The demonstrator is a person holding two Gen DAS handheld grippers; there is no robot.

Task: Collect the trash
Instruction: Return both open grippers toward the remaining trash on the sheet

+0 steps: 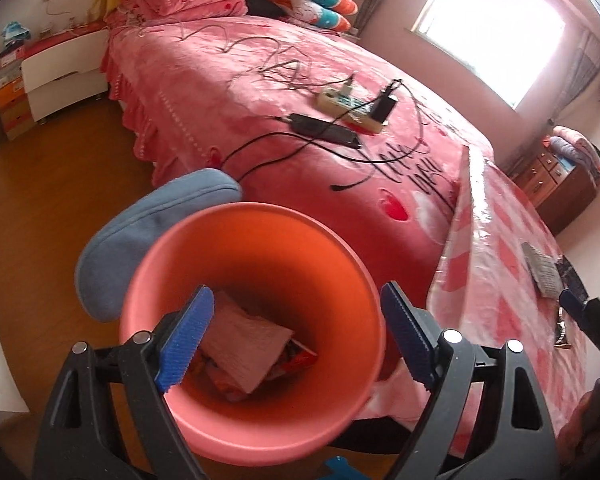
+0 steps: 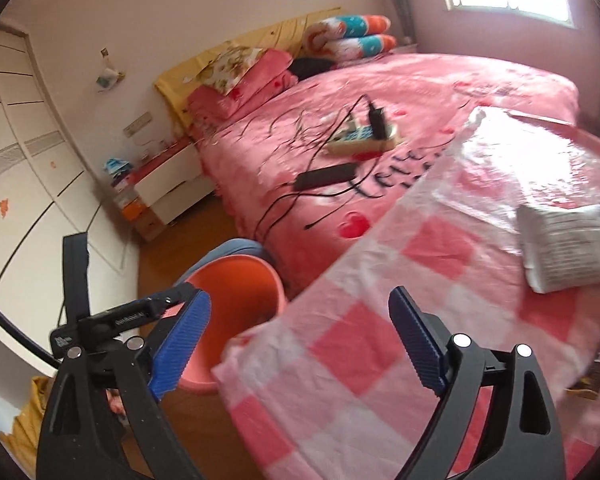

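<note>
The left gripper (image 1: 296, 336) hangs over the mouth of an orange-pink bin (image 1: 204, 432), jaws spread wide and holding nothing; crumpled paper and wrappers (image 1: 252, 352) lie at the bin's bottom. The right gripper (image 2: 300, 340), jaws likewise apart and empty, hovers above the checked tablecloth (image 2: 360, 320), whose near edge overhangs the bin at nine o'clock. A silvery packet (image 2: 568, 248) lies on the cloth at two o'clock. Bare wooden floor (image 1: 60, 168) lies open between bin and bed (image 1: 260, 80).

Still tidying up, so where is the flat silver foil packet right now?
The flat silver foil packet lies on the pink checked tablecloth, at the right of the right wrist view, beyond the open right gripper.
</note>
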